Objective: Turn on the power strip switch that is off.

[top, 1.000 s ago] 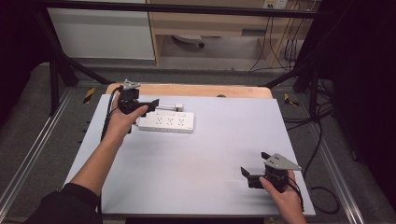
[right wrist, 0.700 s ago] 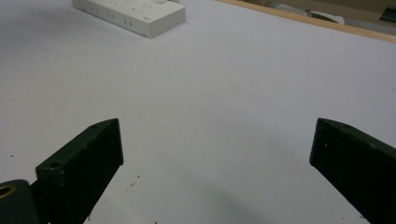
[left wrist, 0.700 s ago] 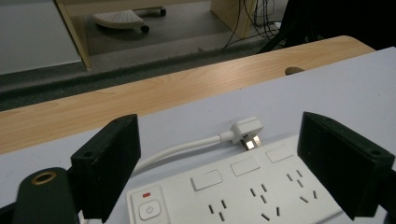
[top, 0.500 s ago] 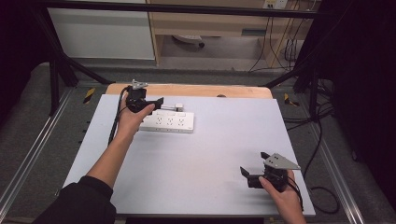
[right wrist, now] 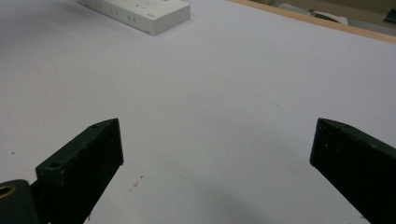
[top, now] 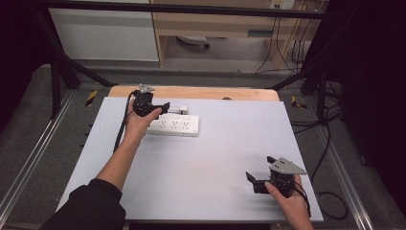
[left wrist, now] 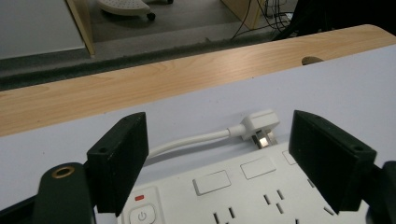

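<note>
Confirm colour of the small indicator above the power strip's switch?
Red: the indicator sits above the switch on the white power strip, clearest in the left gripper view.

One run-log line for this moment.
left gripper: open, jaws just closing slightly, over power strip | plug: unplugged beside strip | right gripper: open, idle on table

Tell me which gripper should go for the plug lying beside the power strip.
Left. The left gripper hovers open over the power strip, with the plug just ahead between its jaws. The right gripper sits open at the table's near edge, far from both.
</note>
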A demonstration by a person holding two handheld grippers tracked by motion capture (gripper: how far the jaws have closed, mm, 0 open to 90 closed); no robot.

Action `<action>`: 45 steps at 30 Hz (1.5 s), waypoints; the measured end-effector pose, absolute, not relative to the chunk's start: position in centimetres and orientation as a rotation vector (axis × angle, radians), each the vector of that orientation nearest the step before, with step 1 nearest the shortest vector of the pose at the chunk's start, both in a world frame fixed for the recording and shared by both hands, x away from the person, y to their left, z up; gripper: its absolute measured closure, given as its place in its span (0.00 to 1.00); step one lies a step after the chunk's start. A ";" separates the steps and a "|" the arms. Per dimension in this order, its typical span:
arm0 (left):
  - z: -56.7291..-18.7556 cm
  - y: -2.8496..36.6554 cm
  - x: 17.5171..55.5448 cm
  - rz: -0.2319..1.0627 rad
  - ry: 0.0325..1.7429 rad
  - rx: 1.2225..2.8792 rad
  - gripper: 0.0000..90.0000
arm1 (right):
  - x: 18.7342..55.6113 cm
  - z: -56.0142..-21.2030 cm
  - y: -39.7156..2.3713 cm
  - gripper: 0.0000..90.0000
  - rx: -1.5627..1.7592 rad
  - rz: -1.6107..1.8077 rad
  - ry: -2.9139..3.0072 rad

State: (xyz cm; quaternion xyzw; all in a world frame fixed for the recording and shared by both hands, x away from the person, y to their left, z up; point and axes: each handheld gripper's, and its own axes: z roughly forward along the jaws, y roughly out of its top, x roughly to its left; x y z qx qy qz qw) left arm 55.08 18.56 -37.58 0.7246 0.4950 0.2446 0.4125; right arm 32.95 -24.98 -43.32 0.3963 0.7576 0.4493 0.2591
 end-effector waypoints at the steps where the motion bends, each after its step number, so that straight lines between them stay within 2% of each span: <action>1: -37.6 18.5 55.1 0.617 1.245 1.829 0.22 | 33.0 -43.3 -25.0 0.03 1.074 1.217 2.053; 13: -38.7 17.8 55.6 0.610 1.253 1.855 0.25 | 33.1 -43.4 -24.9 0.03 1.073 1.222 2.060; 17: -38.9 17.5 55.6 0.619 1.244 1.867 0.29 | 33.1 -43.4 -24.9 0.03 1.076 1.223 2.062; 23: -39.2 17.4 55.7 0.621 1.234 1.875 0.42 | 33.2 -43.4 -24.9 0.03 1.065 1.219 2.066; 25: -39.2 17.5 55.7 0.610 1.215 1.880 0.54 | 33.2 -43.4 -24.8 0.03 1.066 1.220 2.069; 28: -39.2 17.6 55.7 0.596 1.205 1.884 0.62 | 33.1 -43.4 -24.8 0.03 1.063 1.219 2.068; 39: -39.5 17.7 55.7 0.621 1.227 1.858 0.86 | 33.1 -43.3 -24.9 0.03 1.066 1.221 2.064; 45: -40.0 18.2 55.7 0.626 1.247 1.831 0.95 | 33.0 -43.3 -25.0 0.03 1.073 1.222 2.063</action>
